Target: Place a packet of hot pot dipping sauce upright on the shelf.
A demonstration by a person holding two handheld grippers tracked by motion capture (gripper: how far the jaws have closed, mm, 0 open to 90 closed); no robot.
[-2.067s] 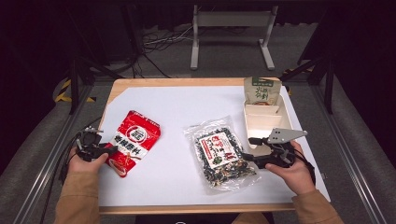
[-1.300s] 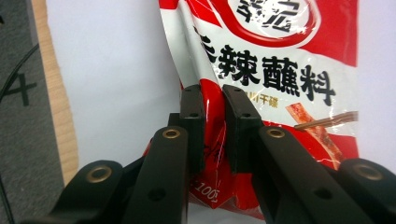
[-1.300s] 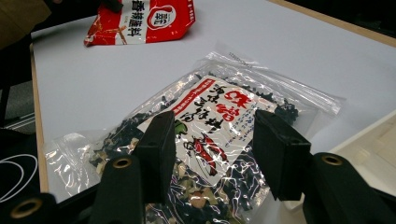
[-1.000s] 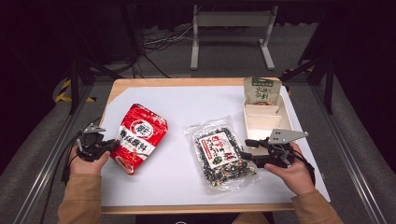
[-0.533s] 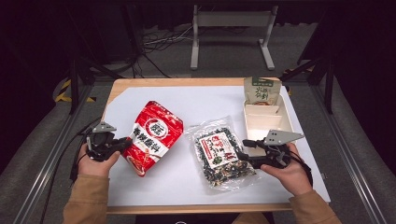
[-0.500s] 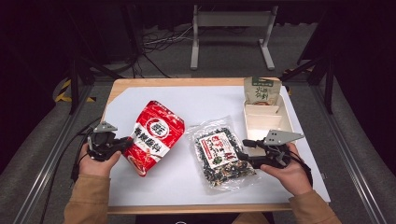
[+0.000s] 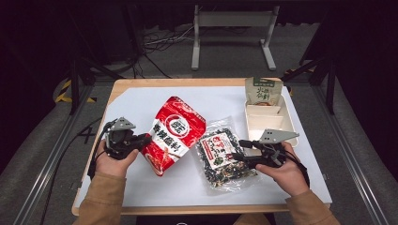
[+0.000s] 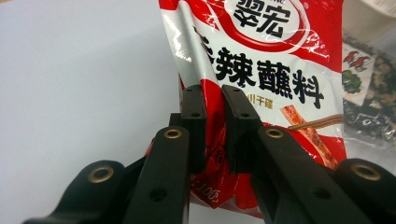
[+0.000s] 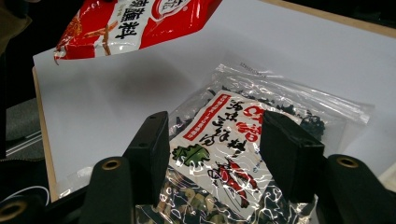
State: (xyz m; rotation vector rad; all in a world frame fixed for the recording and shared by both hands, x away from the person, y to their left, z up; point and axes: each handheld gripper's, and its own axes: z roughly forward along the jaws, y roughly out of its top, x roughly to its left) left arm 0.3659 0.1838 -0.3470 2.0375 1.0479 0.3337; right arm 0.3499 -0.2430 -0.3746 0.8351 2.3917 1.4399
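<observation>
High view, from the left: the left gripper [image 7: 141,140] pinches the lower edge of the red seasoning packet [image 7: 174,133], which hangs tilted above the white sheet [image 7: 136,105]. That thin fold could slip free, dropping it. Next, the clear bag of dried mix [image 7: 223,154] lies flat; the right gripper [image 7: 240,151], jaws just widening and pressing nothing, hovers over its label. Closing there may only crease plastic.

Sauce pouch [image 7: 174,132] left of clear bag [image 7: 222,152]

Grey floor [image 7: 356,154], metal stand [image 7: 232,28], floor cables [image 7: 159,44]
</observation>
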